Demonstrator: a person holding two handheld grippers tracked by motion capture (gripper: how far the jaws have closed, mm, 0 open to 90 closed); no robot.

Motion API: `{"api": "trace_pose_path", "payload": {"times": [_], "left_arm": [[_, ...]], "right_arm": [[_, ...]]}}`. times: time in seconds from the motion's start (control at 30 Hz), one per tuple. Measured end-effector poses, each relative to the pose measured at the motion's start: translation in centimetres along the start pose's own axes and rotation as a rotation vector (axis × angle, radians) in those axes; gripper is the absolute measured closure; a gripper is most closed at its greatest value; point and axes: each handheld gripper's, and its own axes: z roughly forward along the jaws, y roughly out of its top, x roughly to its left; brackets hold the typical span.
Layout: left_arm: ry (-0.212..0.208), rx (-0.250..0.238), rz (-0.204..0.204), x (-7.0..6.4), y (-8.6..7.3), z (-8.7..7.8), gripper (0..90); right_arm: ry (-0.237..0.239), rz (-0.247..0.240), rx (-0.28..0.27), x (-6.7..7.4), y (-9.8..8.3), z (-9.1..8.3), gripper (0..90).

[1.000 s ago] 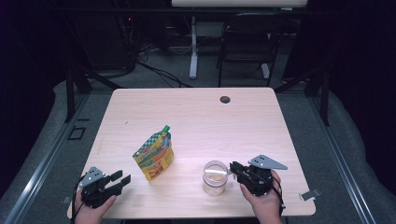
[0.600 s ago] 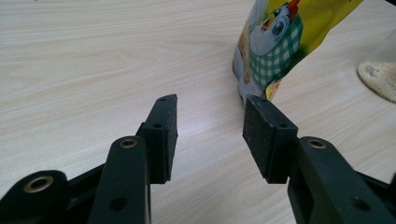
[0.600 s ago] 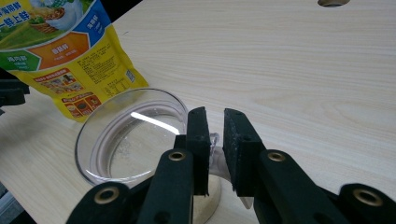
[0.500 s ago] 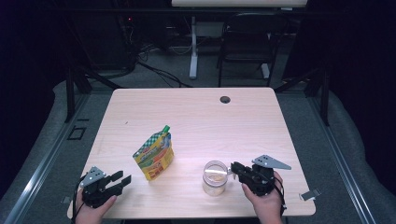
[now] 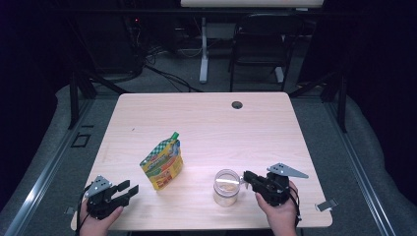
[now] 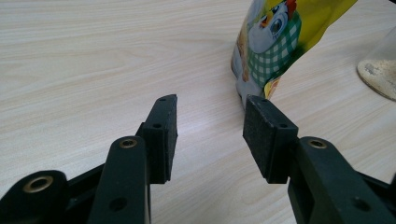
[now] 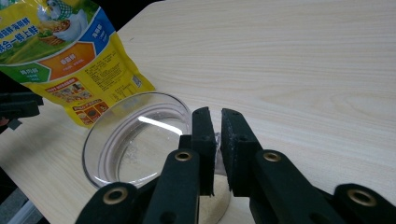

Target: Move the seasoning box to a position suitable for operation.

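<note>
Right gripper (image 5: 248,177) near the tabletop's (image 5: 206,123) front-right corner, jaws pinched on the rim of a clear jar (image 5: 226,188) w/ pale powder at the bottom. Left gripper (image 5: 129,190) at front-left corner, jaws spread, holding nothing. Yellow pouch (image 5: 163,162) stands upright btwn them, just left of the jar.

Light wood table (image 5: 206,123) sits on grey carpet (image 5: 364,162); behind the table there's a dark chair (image 5: 255,54), tangled cables (image 5: 162,54), mostly blackness.
</note>
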Motion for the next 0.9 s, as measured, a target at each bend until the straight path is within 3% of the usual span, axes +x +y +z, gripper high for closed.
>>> {"api": "trace_pose_path", "payload": {"times": [0.47, 0.9], "left_arm": [[0.001, 0.002, 0.000, 0.00, -0.02, 0.05, 55.1], [0.001, 0.007, -0.002, -0.32, -0.08, -0.39, 56.6]], "right_arm": [[0.036, 0.069, -0.005, -0.58, -0.11, 0.05, 84.8], [0.032, 0.079, -0.007, -0.59, -0.11, 0.06, 85.2]]}}
